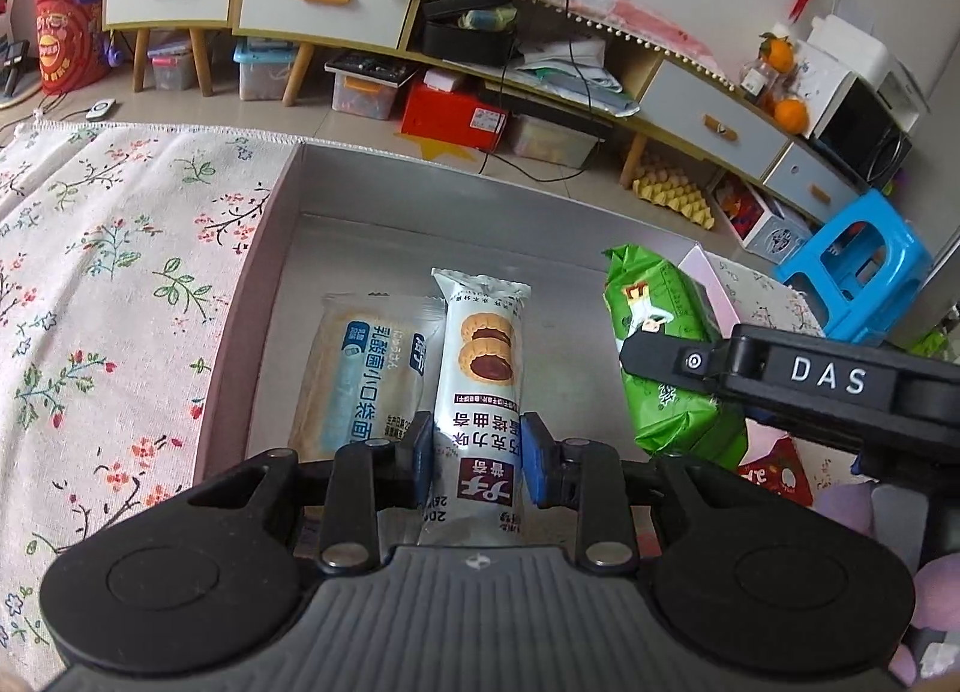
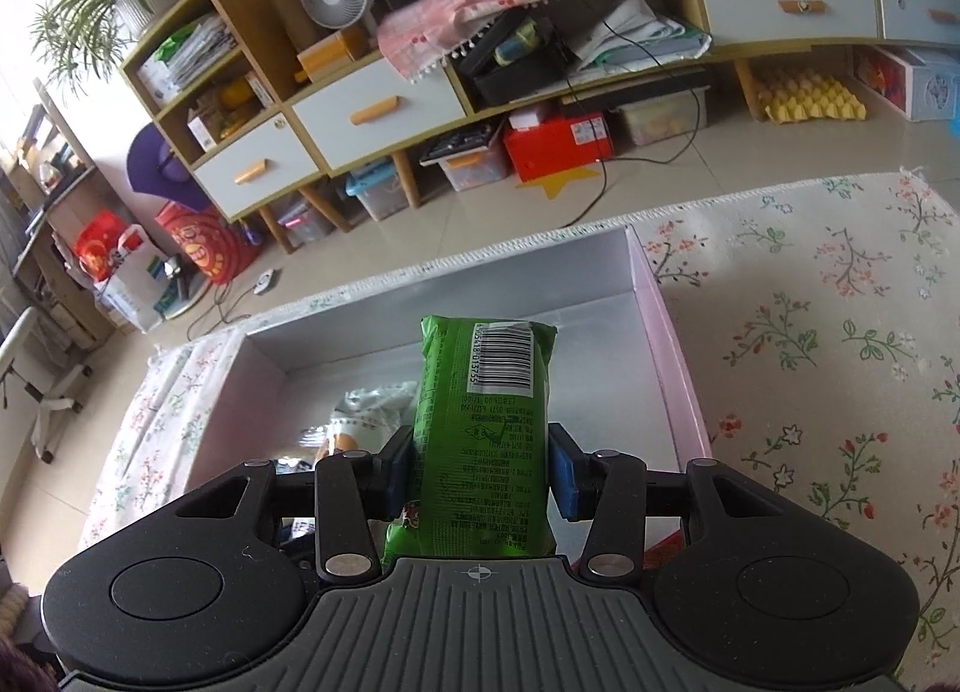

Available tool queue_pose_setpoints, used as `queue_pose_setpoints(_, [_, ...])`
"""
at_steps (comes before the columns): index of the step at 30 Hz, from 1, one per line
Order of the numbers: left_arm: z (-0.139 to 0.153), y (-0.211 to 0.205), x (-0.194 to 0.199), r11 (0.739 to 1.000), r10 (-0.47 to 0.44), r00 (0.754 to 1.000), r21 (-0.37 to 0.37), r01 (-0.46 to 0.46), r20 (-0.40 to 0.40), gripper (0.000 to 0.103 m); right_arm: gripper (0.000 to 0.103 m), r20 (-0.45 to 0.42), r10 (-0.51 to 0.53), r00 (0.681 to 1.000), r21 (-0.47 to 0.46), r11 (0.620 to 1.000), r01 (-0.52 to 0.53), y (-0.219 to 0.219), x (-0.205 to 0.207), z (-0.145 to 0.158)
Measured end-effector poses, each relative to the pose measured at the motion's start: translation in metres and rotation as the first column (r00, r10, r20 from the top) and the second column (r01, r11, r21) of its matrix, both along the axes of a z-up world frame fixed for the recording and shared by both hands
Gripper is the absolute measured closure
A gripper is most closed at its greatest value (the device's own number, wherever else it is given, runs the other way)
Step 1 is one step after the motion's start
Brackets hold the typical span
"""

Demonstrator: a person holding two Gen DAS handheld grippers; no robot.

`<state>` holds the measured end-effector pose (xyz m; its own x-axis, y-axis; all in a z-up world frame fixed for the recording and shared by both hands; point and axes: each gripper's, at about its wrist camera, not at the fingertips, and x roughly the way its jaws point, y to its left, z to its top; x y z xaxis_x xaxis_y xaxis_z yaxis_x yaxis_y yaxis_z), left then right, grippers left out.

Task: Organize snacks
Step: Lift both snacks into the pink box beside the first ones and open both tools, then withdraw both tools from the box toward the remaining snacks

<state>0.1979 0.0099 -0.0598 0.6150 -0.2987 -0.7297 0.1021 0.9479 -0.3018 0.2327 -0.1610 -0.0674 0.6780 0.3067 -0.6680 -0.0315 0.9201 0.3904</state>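
two grippers are at work over a shallow grey-lined box [image 1: 282, 224] with pink outer walls, which sits on a floral tablecloth [image 1: 108, 272]. the left gripper [image 1: 478, 461] has its blue pads [image 1: 422, 455] drawn in on either side of a white cookie packet [image 1: 483, 368] printed with two chocolate-filled biscuits; the pads sit right at the packet's edges, apparently pinching it, and the packet lies lengthwise on the box floor, running away from the camera. just beside it, touching along its left edge, a pale blue and clear bread packet [image 1: 360, 368] lies flat on the same floor. the right gripper [image 2: 480, 473] is closed on a green snack packet [image 2: 486, 410], its pads pressed against both long sides; the packet points forward with its barcode face up and is held above the box interior, near the right-hand wall [image 2: 666, 344]. in the left wrist view this same green packet [image 1: 666, 356] shows at the right of the box, with the black finger of the right gripper [image 1: 678, 359] across it. under the green packet, in the right wrist view, parts of the white packets [image 2: 366, 416] in the box are visible. beyond the table stand a low cabinet [image 2: 372, 110] with white drawers, a red box [image 1: 453, 113] on the floor, and a blue stool [image 1: 858, 266].
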Motion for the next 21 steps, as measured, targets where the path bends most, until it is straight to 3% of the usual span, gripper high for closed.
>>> queue_pose_setpoints(8, [0.007,-0.008,-0.002,0.999,-0.006,1.0,0.039,0.005,0.029,0.071,0.052,-0.013,0.004,1.0,0.048,0.999,-0.003,-0.006,0.0,0.005])
queue_pose_setpoints(11, [0.012,-0.013,-0.007,0.997,-0.037,0.998,0.07,0.034,0.052,0.06,0.039,0.001,0.02,1.0,0.053,0.998,-0.02,-0.007,-0.005,0.012])
queue_pose_setpoints(21, [0.034,-0.015,-0.029,0.989,-0.055,0.994,0.144,0.041,0.092,0.023,0.023,0.017,0.042,0.999,0.018,0.999,-0.042,-0.008,-0.035,0.036])
